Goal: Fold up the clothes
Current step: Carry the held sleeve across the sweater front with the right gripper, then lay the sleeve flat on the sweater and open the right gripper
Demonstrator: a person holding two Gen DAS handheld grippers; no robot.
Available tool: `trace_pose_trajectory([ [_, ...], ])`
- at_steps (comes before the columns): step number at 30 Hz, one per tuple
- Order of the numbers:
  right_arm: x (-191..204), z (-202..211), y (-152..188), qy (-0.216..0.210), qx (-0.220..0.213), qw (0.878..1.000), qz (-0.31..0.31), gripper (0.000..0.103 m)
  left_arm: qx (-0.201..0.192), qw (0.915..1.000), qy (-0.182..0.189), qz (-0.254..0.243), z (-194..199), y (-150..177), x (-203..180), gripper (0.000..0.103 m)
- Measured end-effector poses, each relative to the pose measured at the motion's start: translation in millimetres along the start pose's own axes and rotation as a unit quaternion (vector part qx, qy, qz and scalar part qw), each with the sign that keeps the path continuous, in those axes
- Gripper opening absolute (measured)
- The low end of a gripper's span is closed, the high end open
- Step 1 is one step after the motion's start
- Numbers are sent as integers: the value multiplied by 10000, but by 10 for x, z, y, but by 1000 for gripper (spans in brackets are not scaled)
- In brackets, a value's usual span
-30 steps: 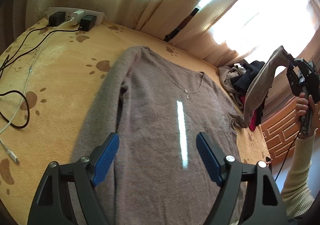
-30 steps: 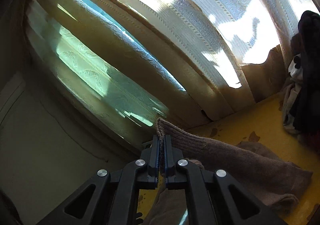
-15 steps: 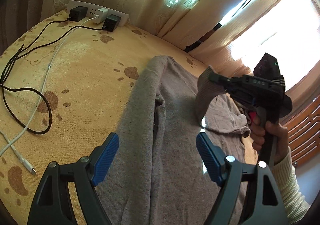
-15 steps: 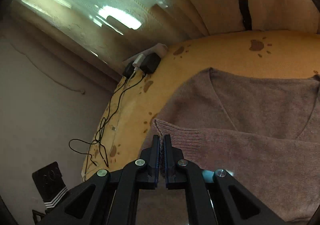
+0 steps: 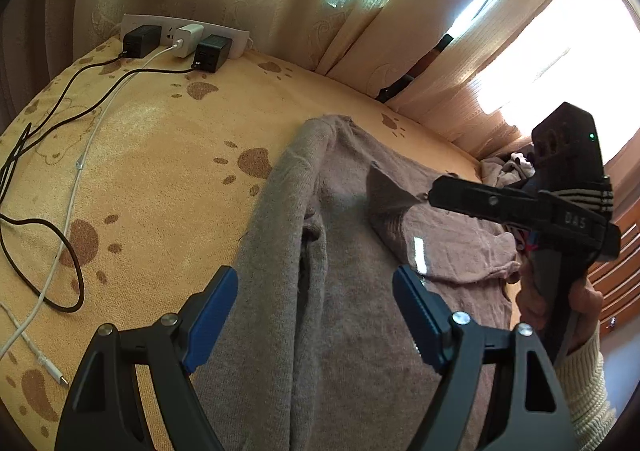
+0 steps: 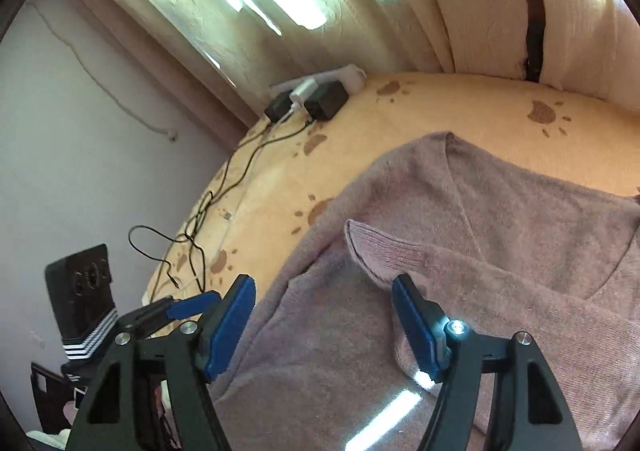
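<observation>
A brown-grey knit V-neck sweater (image 5: pixel 352 331) lies flat on the yellow paw-print bedspread (image 5: pixel 160 179). One sleeve (image 5: pixel 280 251) is folded down along the body. The other sleeve lies across the chest, its ribbed cuff (image 6: pixel 380 251) resting loose on the knit. My right gripper (image 6: pixel 324 315) hovers just behind that cuff. Its jaws are opening and the blue pads press on nothing; the cuff's near edge lies by the right pad. In the left wrist view the right gripper (image 5: pixel 436 195) reaches in from the right, held by a hand. My left gripper (image 5: pixel 316 315) is open above the lower body.
A white power strip with chargers (image 5: pixel 180 39) sits at the bed's far left corner, and black and white cables (image 5: pixel 60 251) trail over the bedspread. Curtains (image 5: pixel 320 11) hang behind the bed. A pile of clothes (image 5: pixel 508 167) lies at the far right.
The right gripper carried the sleeve from high on the right across the chest, lowered it, and opened, letting the cuff go. The left gripper shifted slightly and stayed open.
</observation>
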State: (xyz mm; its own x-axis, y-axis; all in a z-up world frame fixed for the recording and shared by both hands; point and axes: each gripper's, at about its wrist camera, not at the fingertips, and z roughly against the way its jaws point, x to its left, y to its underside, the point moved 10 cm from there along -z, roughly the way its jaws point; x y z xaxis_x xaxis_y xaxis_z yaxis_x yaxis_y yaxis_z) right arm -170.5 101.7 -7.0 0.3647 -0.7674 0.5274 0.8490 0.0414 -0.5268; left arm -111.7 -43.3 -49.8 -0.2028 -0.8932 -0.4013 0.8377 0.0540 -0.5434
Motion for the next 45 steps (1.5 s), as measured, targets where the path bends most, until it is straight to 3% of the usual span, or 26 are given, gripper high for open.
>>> trace_pose_trajectory([
  [6, -296, 533, -28, 19, -675, 9964, -517, 73, 28, 9994, 77, -337, -59, -62, -346, 83],
  [10, -657, 988, 158, 604, -1095, 9896, -711, 73, 98, 9983, 128, -552, -202, -106, -602, 83],
  [11, -777, 1127, 240, 947, -1192, 9859, -692, 73, 127, 9981, 116, -598, -254, -119, -658, 83],
  [14, -1194, 1592, 520, 2399, -1328, 9604, -501, 73, 241, 9972, 30, -709, -442, -153, -801, 83],
  [17, -1601, 2052, 835, 3691, -1288, 9197, -370, 73, 276, 9954, -209, -890, -659, -193, -897, 83],
  [21, -1899, 2227, 1267, 4448, -803, 8919, -157, 73, 319, 9914, -632, -1098, -999, -230, -927, 83],
  [23, -1985, 2225, 1383, 4737, -625, 8784, 114, 73, 426, 9924, -586, -998, -1145, -223, -925, 83],
  [25, -2075, 2189, 1410, 4829, -602, 8733, 227, 73, 496, 9934, -523, -889, -1243, -203, -926, 83],
  [32, -2083, 1884, 1302, 4218, -637, 9034, 438, 73, 535, 9911, -688, -1002, -1347, -152, -866, 83],
  [36, -1950, 1798, 1343, 4074, -547, 9092, 669, 73, 516, 9906, -704, -1049, -1355, -155, -834, 83],
  [45, -2284, 1731, 1235, 4693, -423, 8807, 480, 73, 459, 9846, -928, -1409, -1389, -112, -829, 83],
])
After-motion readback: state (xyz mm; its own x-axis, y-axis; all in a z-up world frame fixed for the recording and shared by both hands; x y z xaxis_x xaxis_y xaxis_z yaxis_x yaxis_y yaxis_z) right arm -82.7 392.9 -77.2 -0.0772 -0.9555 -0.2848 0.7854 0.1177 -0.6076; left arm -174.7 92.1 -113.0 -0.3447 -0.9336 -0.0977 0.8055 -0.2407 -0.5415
